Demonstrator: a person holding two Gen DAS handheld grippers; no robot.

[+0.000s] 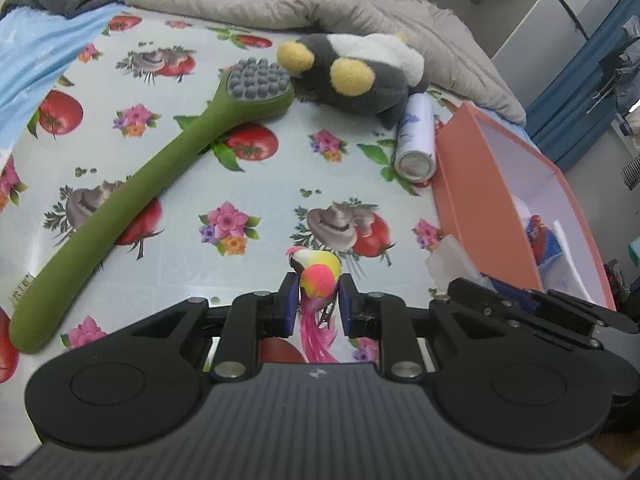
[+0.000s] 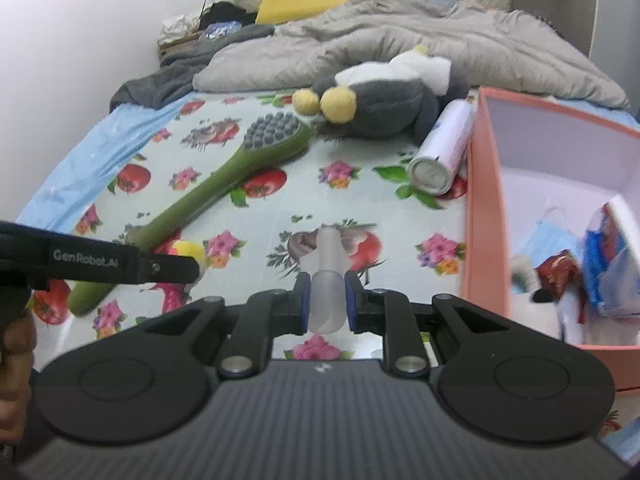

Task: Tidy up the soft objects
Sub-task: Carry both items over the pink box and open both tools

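My left gripper (image 1: 318, 300) is shut on a small toy bird (image 1: 316, 270) with a yellow and pink body and pink tail feathers, held above the flowered sheet (image 1: 260, 184). In the right wrist view, my right gripper (image 2: 327, 298) is shut on a translucent white soft piece (image 2: 328, 248), which sticks out past the pads. The left gripper (image 2: 172, 268) with the bird (image 2: 188, 249) shows at the left of that view. A grey, white and yellow plush penguin (image 1: 360, 76) (image 2: 380, 100) lies at the far end of the sheet.
A long green massage brush (image 1: 140, 196) (image 2: 224, 184) lies slantwise on the left. A white spray can (image 1: 416, 140) (image 2: 440, 152) rests against the pink box (image 1: 472, 184) (image 2: 480, 220), which holds masks and packets. A grey quilt (image 2: 400, 36) is bunched behind.
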